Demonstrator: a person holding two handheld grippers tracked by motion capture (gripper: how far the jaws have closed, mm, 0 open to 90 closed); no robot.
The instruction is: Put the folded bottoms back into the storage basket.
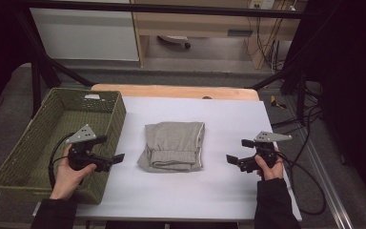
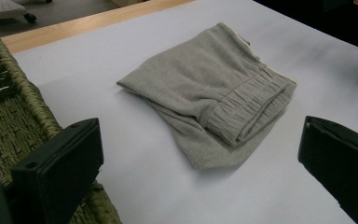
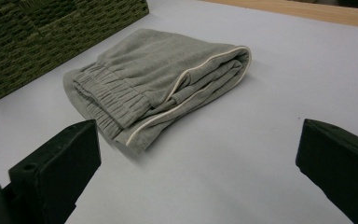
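A folded grey garment point(image 1: 173, 145) with an elastic waistband lies in the middle of the white table sheet point(image 1: 195, 191). In the left gripper view the garment point(image 2: 214, 98) sits ahead of the wide-apart black jaws; in the right gripper view the garment point(image 3: 158, 84) shows a pale piped edge. My left gripper point(image 1: 113, 149) hovers open by the basket's right wall, pointing toward the garment. My right gripper point(image 1: 238, 151) hangs open right of the garment, pointing left at it. Nothing is between either pair of jaws.
A green woven basket point(image 1: 33, 143) stands at the table's left side, its wall point(image 2: 14, 121) close to my left gripper. A wooden table edge point(image 1: 171, 90) runs along the back. Cables point(image 1: 310, 157) trail off the right side.
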